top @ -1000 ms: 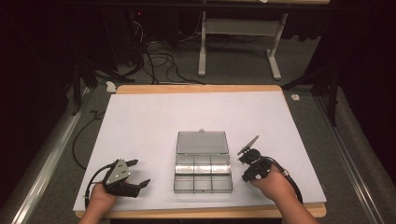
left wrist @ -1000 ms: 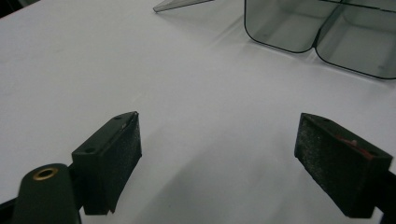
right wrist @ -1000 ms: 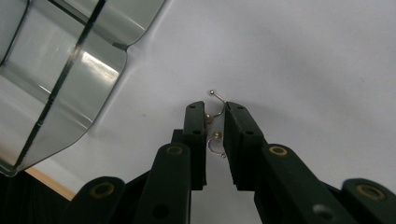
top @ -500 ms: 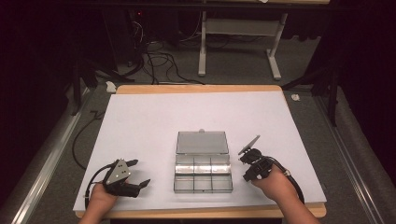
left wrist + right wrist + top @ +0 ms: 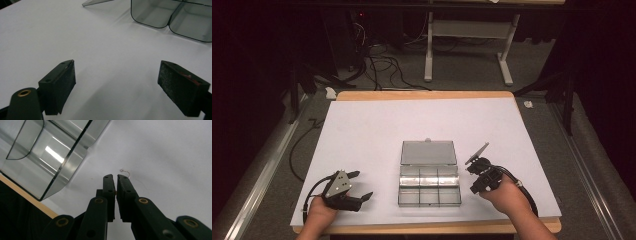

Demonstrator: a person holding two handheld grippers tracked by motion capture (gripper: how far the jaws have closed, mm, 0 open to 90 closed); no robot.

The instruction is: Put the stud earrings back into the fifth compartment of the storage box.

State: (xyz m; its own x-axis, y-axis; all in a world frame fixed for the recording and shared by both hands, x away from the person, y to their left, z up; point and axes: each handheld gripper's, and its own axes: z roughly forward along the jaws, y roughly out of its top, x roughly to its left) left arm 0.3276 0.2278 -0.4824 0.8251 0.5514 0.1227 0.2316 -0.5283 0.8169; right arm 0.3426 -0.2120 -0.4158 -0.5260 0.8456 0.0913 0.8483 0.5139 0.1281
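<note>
Clear compartment box [image 5: 429, 180] lid back, left tongs [image 5: 360, 186] spread wide, right tongs [image 5: 116, 177] nearly together beside small hook [image 5: 125, 172]

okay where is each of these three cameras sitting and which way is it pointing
High view: above the person's side, facing forward and down on the table; both hands, left gripper, right gripper.
Left gripper view: on the left gripper, jaws wide apart.
Right gripper view: on the right gripper, tips at a small hook.
All share the clear box.
</note>
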